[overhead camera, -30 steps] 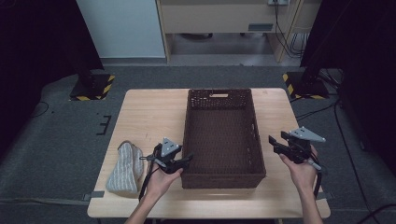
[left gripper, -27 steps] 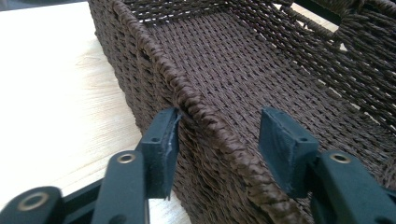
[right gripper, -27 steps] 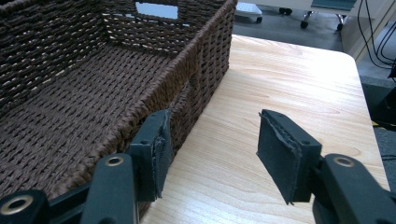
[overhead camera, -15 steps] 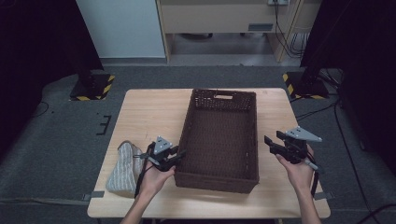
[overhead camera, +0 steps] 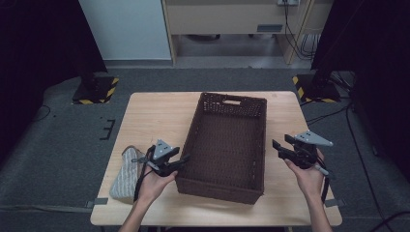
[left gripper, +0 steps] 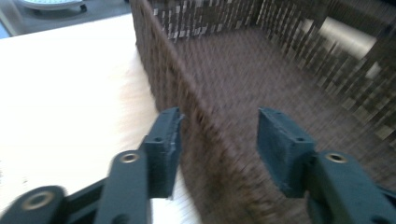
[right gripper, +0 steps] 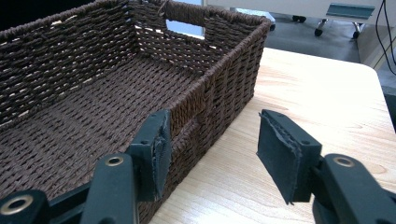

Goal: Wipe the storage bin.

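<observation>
Dark woven basket (overhead camera: 227, 145) sits centre frame on my wooden table (overhead camera: 154, 116), turned a little askew. My left gripper (overhead camera: 170, 163) is spread wide, jaws straddling its left wall near the lower corner. My right gripper (overhead camera: 285, 151) is spread too, beside the right wall. Folded cloth (overhead camera: 124, 166) lies lower left.

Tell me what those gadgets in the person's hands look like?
Each is a black hand-held claw. The left claw and right claw both carry a grey three-cornered plate on top and trail a black cable. Up close, each has two black jaws ending in flat rectangular pads, joined by brass-coloured rivets. The forearms are bare, with no sleeves in view.
</observation>
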The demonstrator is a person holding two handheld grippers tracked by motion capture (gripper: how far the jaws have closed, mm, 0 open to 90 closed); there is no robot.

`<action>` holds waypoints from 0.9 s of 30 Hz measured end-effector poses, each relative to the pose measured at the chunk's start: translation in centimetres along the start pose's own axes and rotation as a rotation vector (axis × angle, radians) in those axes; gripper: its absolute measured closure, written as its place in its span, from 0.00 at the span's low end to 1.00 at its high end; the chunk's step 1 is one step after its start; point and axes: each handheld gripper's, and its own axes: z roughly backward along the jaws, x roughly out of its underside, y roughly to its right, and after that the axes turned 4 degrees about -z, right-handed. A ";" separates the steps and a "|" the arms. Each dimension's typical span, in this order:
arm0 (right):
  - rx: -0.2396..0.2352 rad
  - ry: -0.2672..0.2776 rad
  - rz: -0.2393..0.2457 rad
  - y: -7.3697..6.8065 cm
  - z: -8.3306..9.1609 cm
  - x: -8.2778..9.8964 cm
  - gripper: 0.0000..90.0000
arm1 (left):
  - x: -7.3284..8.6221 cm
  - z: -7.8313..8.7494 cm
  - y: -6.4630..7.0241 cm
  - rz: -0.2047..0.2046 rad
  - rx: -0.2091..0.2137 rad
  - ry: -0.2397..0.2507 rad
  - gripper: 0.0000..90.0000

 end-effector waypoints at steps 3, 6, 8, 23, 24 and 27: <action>-0.001 -0.008 0.008 -0.1 -0.1 0.0 0.49 | -0.4 0.9 0.2 0.017 -0.014 0.019 0.53; -0.004 -0.016 0.010 -0.3 -0.3 0.1 0.49 | 0.0 0.7 0.8 0.029 -0.026 -0.002 0.53; -0.004 -0.013 0.009 -0.4 -0.3 0.1 0.49 | 0.5 0.3 1.1 0.032 -0.028 -0.024 0.54; -0.037 0.012 0.017 -0.9 -0.7 -0.8 0.52 | 2.0 0.4 0.8 0.027 -0.014 -0.073 0.71; -0.037 0.012 0.013 -0.9 -0.9 -0.8 0.51 | 2.0 0.5 0.5 0.027 -0.020 -0.074 0.71; -0.027 0.008 0.019 -0.8 -1.4 -1.1 0.51 | 2.0 0.8 -0.9 0.043 -0.047 -0.076 0.71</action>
